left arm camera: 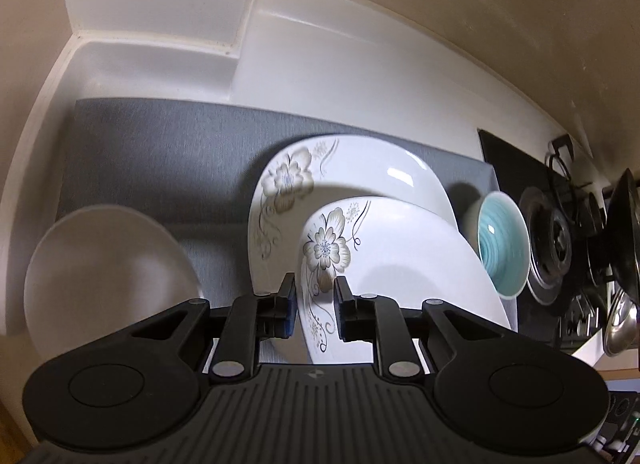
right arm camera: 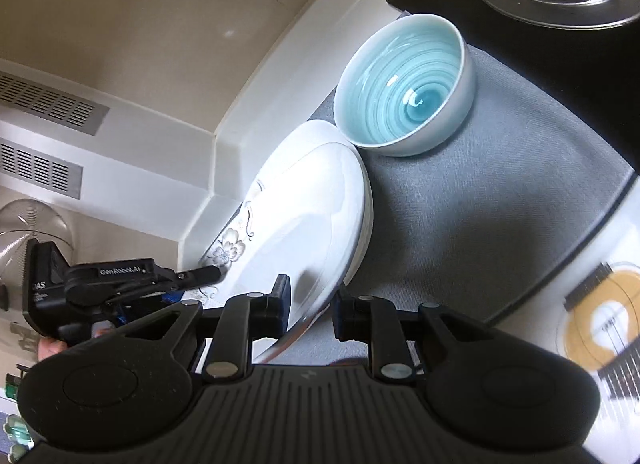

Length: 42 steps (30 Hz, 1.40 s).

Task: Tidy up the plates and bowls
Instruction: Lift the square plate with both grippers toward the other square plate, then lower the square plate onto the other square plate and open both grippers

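My left gripper (left arm camera: 316, 306) and right gripper (right arm camera: 310, 310) each stood with jaws apart around the top plate's (left arm camera: 400, 276) rim at lower centre, over the lower plate (left arm camera: 352, 168) on the grey mat (left arm camera: 160, 152). The blue bowl (right arm camera: 404, 84) sat upper right, touching the plates.

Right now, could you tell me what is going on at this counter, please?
A person is sorting dishes with two handheld tools. Both the left tool and the right tool have their fingers around the rim of the upper floral plate, held tilted over a second floral plate on the grey mat. A blue bowl and a white bowl sit apart, not yet stacked.
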### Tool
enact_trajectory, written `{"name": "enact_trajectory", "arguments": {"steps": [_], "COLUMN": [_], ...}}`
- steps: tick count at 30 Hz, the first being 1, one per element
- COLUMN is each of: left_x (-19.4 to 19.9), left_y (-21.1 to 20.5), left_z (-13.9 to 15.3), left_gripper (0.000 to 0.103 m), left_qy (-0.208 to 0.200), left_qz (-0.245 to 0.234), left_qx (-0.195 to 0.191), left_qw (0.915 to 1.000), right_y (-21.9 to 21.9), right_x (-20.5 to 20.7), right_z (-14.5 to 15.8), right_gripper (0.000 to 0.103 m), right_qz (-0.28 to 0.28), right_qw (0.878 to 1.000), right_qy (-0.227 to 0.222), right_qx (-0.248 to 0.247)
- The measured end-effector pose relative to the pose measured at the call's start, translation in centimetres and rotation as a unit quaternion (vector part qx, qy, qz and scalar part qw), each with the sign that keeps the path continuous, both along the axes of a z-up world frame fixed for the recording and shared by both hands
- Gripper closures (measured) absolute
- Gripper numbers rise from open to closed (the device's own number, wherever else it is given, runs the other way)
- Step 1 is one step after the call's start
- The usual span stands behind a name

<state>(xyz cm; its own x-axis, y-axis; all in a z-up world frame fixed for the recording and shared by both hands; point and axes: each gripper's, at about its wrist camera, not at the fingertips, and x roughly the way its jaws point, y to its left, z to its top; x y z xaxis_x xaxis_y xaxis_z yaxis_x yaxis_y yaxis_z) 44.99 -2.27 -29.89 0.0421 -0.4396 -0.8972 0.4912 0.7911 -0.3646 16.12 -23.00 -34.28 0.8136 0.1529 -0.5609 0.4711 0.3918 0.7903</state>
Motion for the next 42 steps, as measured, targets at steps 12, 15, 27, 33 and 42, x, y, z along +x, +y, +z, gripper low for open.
{"name": "enact_trajectory", "arguments": {"steps": [12,15,27,33,42], "left_x": [1.9,2.3,1.7,-1.2,-5.9], "left_y": [-0.5,-0.2,1.8,5.0,5.0], "left_z": [-2.9,-3.3,-1.0,-0.1,-3.9], "left_gripper": [0.083,0.083,0.045,0.042,0.079], "left_qy": [0.033,0.038,0.095,0.102,0.169], "left_qz": [0.015,0.015,0.067,0.113,0.159], "left_qx": [0.030,0.023,0.003,0.014,-0.013], "left_qw": [0.9989,0.9989,0.9932,0.9883,0.9727], "right_y": [-0.5,-0.4,-0.3,-0.4,0.0], "right_x": [2.0,2.3,2.5,2.6,2.5], "right_z": [-2.2,-2.4,-3.1,-3.0,-3.0], "right_gripper": [0.082,0.084,0.091,0.092,0.093], "right_qz": [-0.032,-0.038,-0.073,-0.077,-0.075], "right_qw": [0.999,0.998,0.996,0.996,0.996], "right_qy": [0.016,0.019,0.027,0.032,0.032], "right_qx": [0.034,0.035,0.036,0.032,0.027]}}
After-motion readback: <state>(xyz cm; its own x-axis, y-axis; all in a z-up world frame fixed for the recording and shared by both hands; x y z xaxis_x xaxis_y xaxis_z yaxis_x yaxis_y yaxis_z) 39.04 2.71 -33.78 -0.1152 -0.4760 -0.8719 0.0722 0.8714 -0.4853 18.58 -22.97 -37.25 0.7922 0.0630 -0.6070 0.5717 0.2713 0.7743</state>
